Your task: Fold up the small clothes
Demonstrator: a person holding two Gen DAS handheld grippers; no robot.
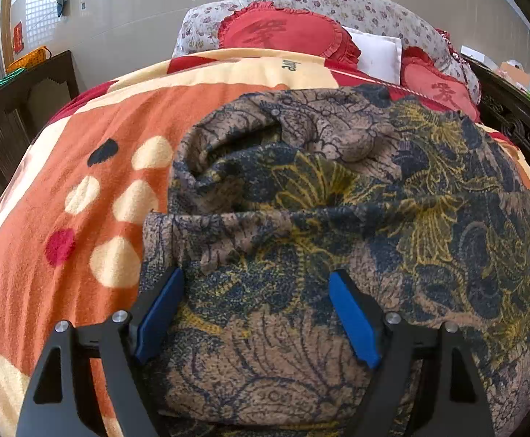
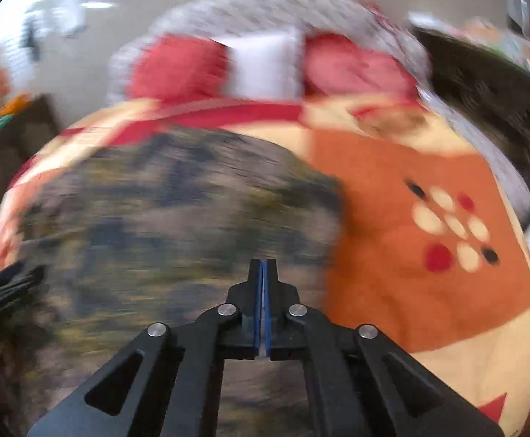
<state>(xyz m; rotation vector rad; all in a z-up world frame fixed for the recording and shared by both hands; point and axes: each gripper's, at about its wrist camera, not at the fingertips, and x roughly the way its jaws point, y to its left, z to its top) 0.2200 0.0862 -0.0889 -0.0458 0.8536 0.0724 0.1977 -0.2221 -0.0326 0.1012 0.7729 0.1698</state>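
Observation:
A brown garment [image 1: 337, 218] with a dark blue and yellow floral print lies partly folded on the orange blanket [image 1: 46, 218]. My left gripper [image 1: 257, 280] is open, its blue pads [image 1: 159, 313] straddling the garment's near edge. In the blurred right wrist view the same garment [image 2: 155, 218] lies at left. My right gripper [image 2: 263, 266] is shut with nothing between its pads, hovering over the garment's right part. The other gripper's black tip [image 2: 6, 284] shows at the far left edge.
Red cushions [image 1: 283, 32] and a white pillow [image 1: 377, 51] lie at the bed's head against a floral quilt [image 1: 337, 0]. A dark wooden frame [image 1: 519, 123] runs along the right; dark furniture [image 1: 10, 120] stands at left. Bare orange blanket [image 2: 410, 255] lies right of the garment.

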